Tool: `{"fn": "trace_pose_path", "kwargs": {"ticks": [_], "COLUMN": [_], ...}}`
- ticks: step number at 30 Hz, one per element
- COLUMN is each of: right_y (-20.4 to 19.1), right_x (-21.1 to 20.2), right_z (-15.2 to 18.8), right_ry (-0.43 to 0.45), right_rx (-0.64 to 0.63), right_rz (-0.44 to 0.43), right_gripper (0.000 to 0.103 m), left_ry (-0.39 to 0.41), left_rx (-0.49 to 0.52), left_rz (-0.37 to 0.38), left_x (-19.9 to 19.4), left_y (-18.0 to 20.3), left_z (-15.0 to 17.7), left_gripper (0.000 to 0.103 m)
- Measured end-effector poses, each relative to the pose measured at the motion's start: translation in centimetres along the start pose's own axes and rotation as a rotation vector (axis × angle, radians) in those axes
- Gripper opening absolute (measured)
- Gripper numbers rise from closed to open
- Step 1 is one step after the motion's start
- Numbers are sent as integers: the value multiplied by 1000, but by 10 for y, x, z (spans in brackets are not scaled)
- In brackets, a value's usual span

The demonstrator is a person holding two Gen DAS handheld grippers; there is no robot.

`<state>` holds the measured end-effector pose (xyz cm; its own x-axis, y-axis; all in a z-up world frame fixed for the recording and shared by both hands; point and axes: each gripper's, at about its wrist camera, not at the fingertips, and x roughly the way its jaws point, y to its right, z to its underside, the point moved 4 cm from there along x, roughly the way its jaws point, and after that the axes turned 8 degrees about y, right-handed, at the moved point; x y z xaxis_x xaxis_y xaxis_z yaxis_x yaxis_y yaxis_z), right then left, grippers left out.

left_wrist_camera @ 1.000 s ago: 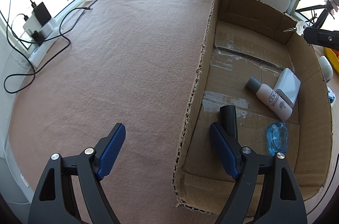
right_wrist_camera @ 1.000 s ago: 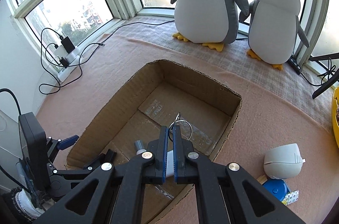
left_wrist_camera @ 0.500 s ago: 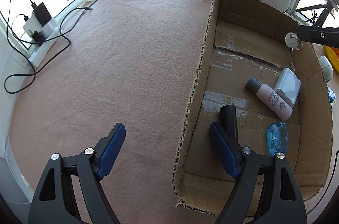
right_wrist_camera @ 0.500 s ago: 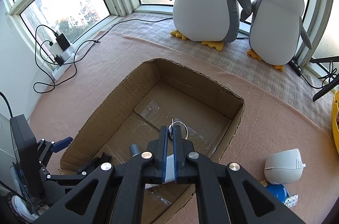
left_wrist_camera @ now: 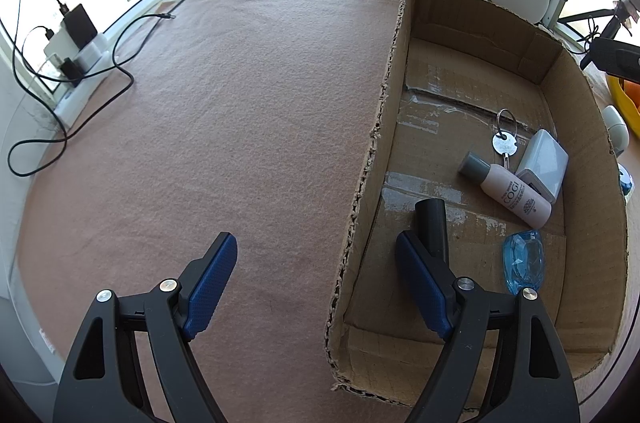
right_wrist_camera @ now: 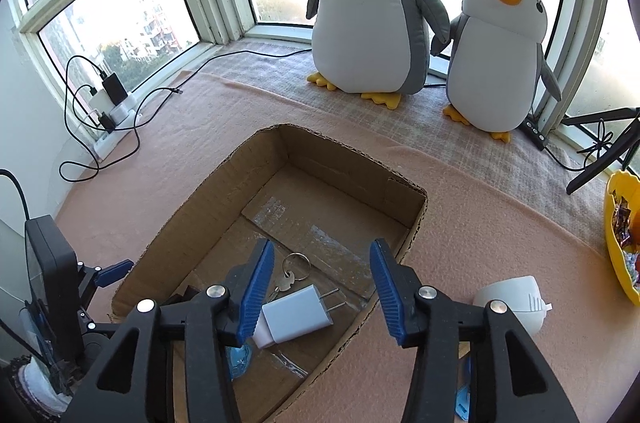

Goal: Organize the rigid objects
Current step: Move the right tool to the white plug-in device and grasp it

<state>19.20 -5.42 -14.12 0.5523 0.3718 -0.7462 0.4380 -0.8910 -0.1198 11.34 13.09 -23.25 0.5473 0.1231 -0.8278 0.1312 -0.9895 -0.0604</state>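
Note:
A silver key on a ring (left_wrist_camera: pixel 505 143) lies on the floor of the open cardboard box (left_wrist_camera: pixel 376 143), touching a pink bottle (left_wrist_camera: pixel 512 195) and next to a white plug charger (left_wrist_camera: pixel 546 163). A black tube (left_wrist_camera: pixel 432 223) and a clear blue item (left_wrist_camera: pixel 524 263) lie nearer me. My right gripper (right_wrist_camera: pixel 322 251) hovers above the box (right_wrist_camera: pixel 340 159); its jaws are opening with nothing between them, and the key (right_wrist_camera: pixel 286 281) and charger (right_wrist_camera: pixel 298 315) lie below. My left gripper (left_wrist_camera: pixel 314 239) is open, its fingers straddling the box's left wall without touching it.
Two plush penguins (right_wrist_camera: pixel 368 3) stand behind the box at the window. A power strip with chargers and looping cables (left_wrist_camera: pixel 76 51) lies at the left edge of the pink mat. A white rounded object (right_wrist_camera: pixel 514 303) and a yellow bowl (right_wrist_camera: pixel 620 235) sit right of the box.
The right gripper's jaws have parted and the key, pinched between them before, has dropped onto the box floor by the bottle and charger. The left gripper has not moved.

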Motion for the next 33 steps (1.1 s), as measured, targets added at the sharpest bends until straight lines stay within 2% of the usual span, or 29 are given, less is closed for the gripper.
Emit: {"fn": "trace_pose_path", "kwargs": {"ticks": [6, 9, 19, 26, 30, 33], "right_y": [31, 57, 135, 153, 165, 176], "right_x": [-21, -33, -54, -41, -36, -32], "right_z": [3, 4, 11, 30, 43, 52], "right_ry": [13, 25, 28, -63, -98, -108], "right_rx": [36, 58, 208, 267, 396, 537], "right_rz": [43, 85, 147, 121, 83, 57], "right_gripper": [52, 52, 52, 60, 60, 60], "left_ry": [0, 0, 2, 1, 2, 2], "left_rx": [-2, -4, -3, -2, -2, -2], "left_rz": [2, 3, 2, 2, 1, 2], "left_x": [-1, -1, 0, 0, 0, 0], "left_y": [-1, -1, -1, -1, -1, -1], "left_z": [-1, -1, -2, -2, -2, -2], "left_gripper": [83, 83, 83, 83, 83, 83]}}
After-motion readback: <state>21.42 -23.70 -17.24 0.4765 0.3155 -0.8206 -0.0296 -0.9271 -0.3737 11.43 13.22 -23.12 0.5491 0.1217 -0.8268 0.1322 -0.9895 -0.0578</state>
